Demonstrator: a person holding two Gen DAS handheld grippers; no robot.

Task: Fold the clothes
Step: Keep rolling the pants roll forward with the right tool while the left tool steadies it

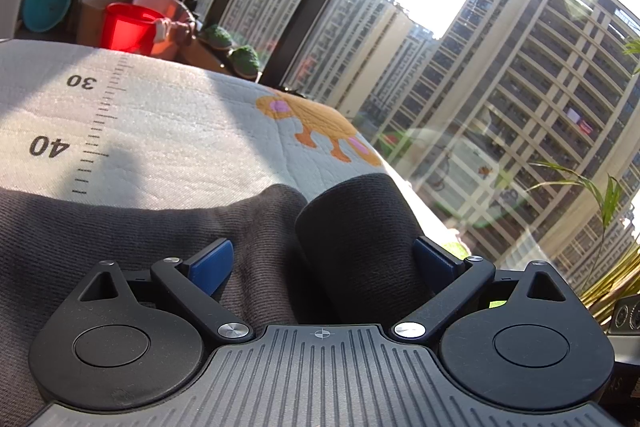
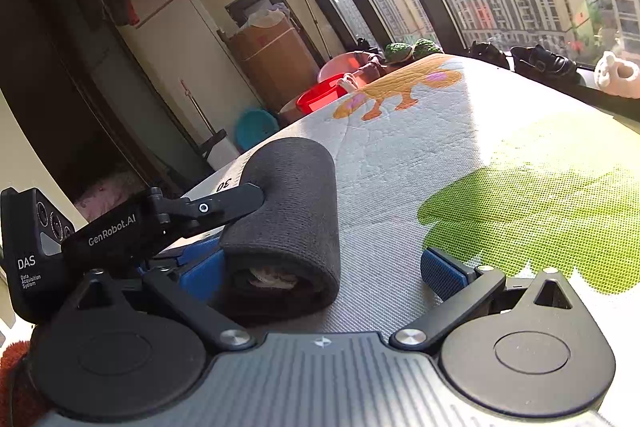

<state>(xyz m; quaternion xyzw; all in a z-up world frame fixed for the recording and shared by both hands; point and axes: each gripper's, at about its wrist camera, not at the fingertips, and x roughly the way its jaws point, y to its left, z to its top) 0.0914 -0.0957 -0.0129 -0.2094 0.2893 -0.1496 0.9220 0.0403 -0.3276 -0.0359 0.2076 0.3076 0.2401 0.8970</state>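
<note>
keep the dark rolled garment [image 2: 292,211] tight: press evenly from both ends so the roll stays square on the printed mat [image 2: 400,155] covering the worktop. left tongs [image 1: 324,259] stand wide open around the roll, which touches the pad at 3 o'clock. right tongs [image 2: 320,271] gape wide too, the roll's open end against the 9 o'clock pad, nothing pinched.

The left tool [image 1: 324,263], jaws spread, straddles a rolled dark garment [image 1: 356,235] on the mat [image 1: 180,131].
</note>
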